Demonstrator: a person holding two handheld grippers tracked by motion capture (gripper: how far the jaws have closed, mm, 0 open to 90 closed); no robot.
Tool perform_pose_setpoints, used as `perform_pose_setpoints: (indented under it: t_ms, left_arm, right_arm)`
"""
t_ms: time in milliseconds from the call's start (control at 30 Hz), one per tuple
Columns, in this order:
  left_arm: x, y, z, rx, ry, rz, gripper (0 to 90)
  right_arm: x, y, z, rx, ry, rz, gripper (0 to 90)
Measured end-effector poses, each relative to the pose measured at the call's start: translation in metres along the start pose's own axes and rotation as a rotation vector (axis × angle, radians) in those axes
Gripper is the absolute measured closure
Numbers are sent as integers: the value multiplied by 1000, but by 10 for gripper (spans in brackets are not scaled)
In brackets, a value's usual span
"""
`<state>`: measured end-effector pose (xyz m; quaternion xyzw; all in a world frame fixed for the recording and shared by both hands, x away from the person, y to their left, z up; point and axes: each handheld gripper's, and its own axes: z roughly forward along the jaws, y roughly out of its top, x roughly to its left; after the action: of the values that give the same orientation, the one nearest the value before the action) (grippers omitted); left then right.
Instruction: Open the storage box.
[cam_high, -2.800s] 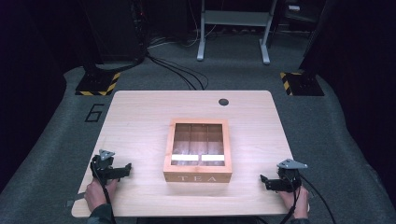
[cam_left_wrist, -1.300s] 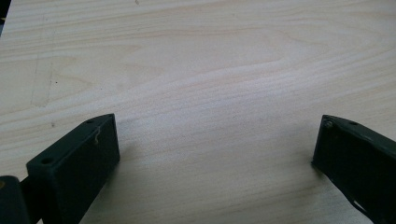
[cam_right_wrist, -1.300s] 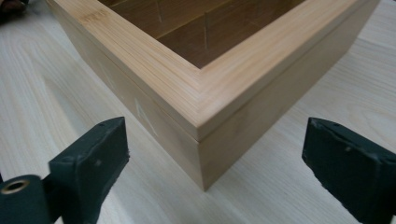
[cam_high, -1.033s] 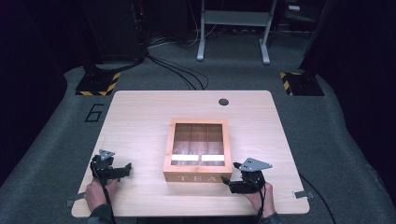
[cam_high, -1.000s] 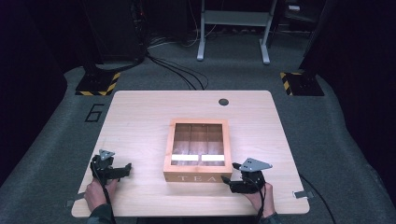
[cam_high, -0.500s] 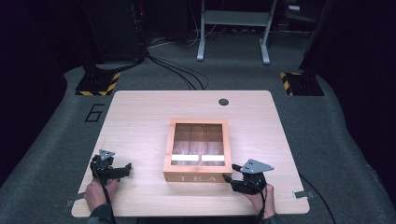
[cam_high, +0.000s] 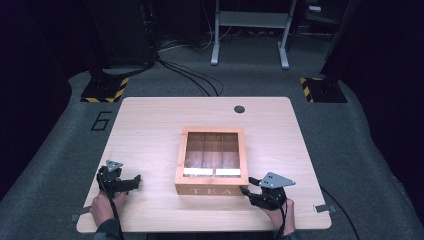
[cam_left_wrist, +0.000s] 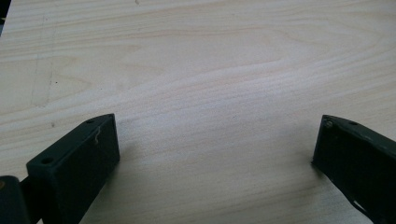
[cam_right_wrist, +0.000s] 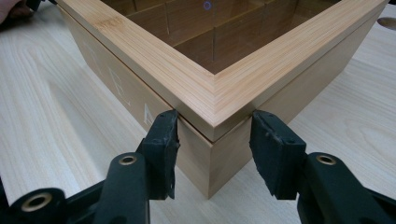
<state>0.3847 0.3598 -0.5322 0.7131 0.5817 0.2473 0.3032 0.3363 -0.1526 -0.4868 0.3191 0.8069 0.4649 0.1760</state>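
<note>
A: Box location?
B: Square bamboo tea box (cam_high: 211, 161), glass-panel lid, sits mid-tabletop (cam_high: 150, 120) toward the near edge. My right gripper (cam_right_wrist: 212, 135) straddles its near right corner, rubber pads apart, not clamped.
A: Left?
B: Left gripper (cam_left_wrist: 215, 149) wide apart over bare pale woodgrain, near left corner.

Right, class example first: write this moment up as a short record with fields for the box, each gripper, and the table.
Box: wooden tea box with a windowed lid, lettered TEA on its front, shut, at the middle of the table
Inside: wooden dividers seen through the lid; contents cannot be told
Right gripper: jaws open, one on each side of the box's near right corner, at the lid seam; contact cannot be told
Left gripper: jaws wide open over bare wood, nothing between them
Table: pale wood, a dark round hole near the far edge
</note>
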Motion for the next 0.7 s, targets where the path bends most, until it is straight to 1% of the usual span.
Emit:
perform_pose_setpoints:
  t_ms: [133,300,433,633,667,700]
  left_arm:
    - [0,0,0,0,0,0,2]
    - [0,0,0,1,0,0,2]
    - [0,0,0,-2,0,-1,2]
    - [0,0,0,0,0,0,2]
    - [0,0,0,-1,0,0,2]
    - [0,0,0,-1,0,0,2]
  right_arm:
    - [-1,0,-2,-17,5,9,556]
    - [-1,0,-2,-22,10,9,560]
    - [-3,1,-3,-40,22,8,577]
    - [-4,2,-4,-58,17,11,591]
    - [-4,3,-5,-69,19,10,598]
    - [-3,3,-5,-75,11,12,604]
